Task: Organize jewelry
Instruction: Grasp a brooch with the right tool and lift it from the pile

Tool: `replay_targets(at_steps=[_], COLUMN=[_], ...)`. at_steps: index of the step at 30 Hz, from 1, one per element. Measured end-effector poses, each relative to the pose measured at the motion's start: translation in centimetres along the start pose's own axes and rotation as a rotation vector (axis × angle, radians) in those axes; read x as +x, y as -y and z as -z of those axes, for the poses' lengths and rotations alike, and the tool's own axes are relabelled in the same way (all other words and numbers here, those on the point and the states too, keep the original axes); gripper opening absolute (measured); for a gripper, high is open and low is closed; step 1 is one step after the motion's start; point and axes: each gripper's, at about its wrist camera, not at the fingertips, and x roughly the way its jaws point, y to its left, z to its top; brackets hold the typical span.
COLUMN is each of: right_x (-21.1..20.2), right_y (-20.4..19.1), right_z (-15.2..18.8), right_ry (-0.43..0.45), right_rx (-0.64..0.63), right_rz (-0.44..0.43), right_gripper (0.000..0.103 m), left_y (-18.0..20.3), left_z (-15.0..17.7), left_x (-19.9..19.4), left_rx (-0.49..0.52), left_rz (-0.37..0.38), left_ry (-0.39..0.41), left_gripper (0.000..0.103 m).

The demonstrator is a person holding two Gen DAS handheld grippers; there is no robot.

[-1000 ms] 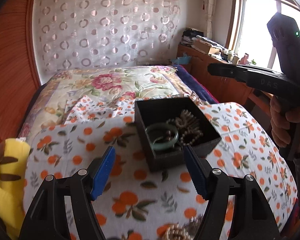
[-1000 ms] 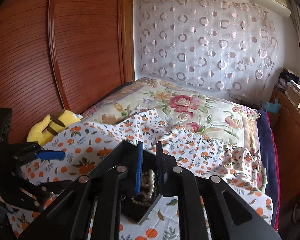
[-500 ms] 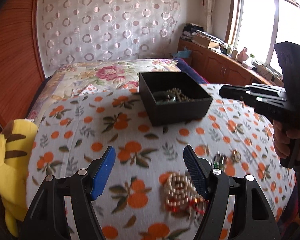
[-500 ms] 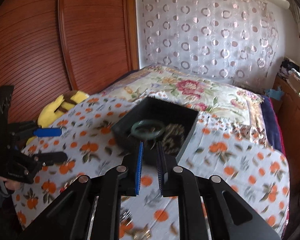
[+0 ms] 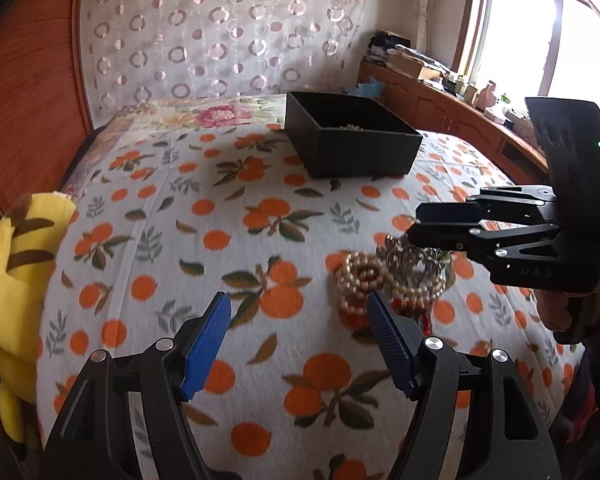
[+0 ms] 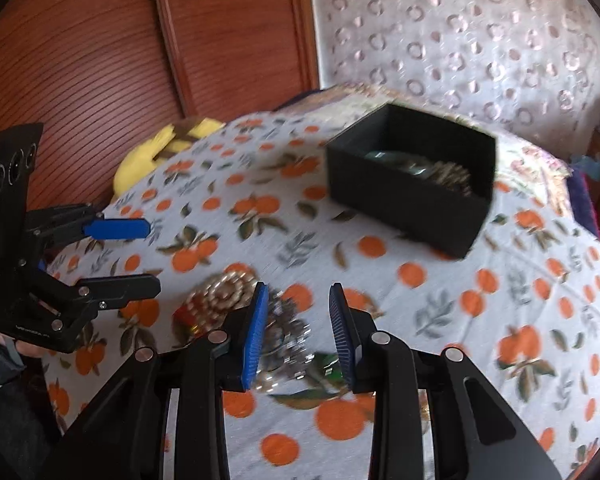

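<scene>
A black open box (image 5: 350, 140) stands at the far side of the orange-print cloth; it also shows in the right wrist view (image 6: 410, 180), holding a green bangle (image 6: 396, 160) and beads. A pile of jewelry lies on the cloth: a coiled pearl necklace (image 5: 358, 276) (image 6: 224, 296), a silver chain piece (image 5: 416, 260) (image 6: 290, 338) and red bits. My left gripper (image 5: 300, 320) is open and empty, just left of the pile. My right gripper (image 6: 298, 320) is open, low over the silver piece, with its jaws on either side of it.
A yellow plush toy (image 5: 16, 280) lies at the cloth's left edge. A wooden wardrobe (image 6: 140, 40) stands on the left, a patterned curtain (image 5: 220, 28) behind, and a wooden cabinet (image 5: 440, 108) with clutter under the window on the right.
Both grippers pulled back from the box and came down toward the jewelry pile. My right gripper went from nearly shut to open.
</scene>
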Motion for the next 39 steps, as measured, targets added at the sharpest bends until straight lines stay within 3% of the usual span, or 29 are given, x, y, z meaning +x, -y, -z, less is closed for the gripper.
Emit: replay_targets(at_steps=[11, 13, 16, 27, 34, 36, 39], right_x=[1.2, 1.1, 0.5, -4.5, -6.3, -6.4, -6.6], right_y=[0.9, 1.2, 1.4, 2.0, 3.4, 3.6, 3.7], right_z=[0.5, 0.6, 0.6, -0.6, -0.7, -0.6, -0.4], right_ry=[-0.051, -0.05, -0.03, 0.124, 0.176, 0.182, 0.188], right_rx=[0.051, 0.067, 0.072, 0.005, 0.021, 0.027, 0.026], right_rz=[-0.082, -0.098, -0.096, 0.124, 0.193, 0.201, 0.206], right_gripper=[0.034, 0.024, 0.022, 0.012, 0.01, 0.01, 0.01], left_y=[-0.7, -0.8, -0.8, 0.4, 0.9, 0.8, 0.7], left_z=[0.6, 0.6, 0.5, -0.3, -1.4, -1.9, -2.4], left_x=[0.3, 0.2, 0.2, 0.0, 1.3, 1.9, 3.1], left_rx=[-0.02, -0.023, -0.031, -0.02, -0.014, -0.019, -0.034], left_rz=[-0.004, -0.005, 0.0, 0.005, 0.045, 0.067, 0.091], left_ry=[-0.012, -0.012, -0.007, 0.003, -0.013, -0.022, -0.051], left_gripper=[0.068, 0.068, 0.068, 0.068, 0.068, 0.062, 0.044])
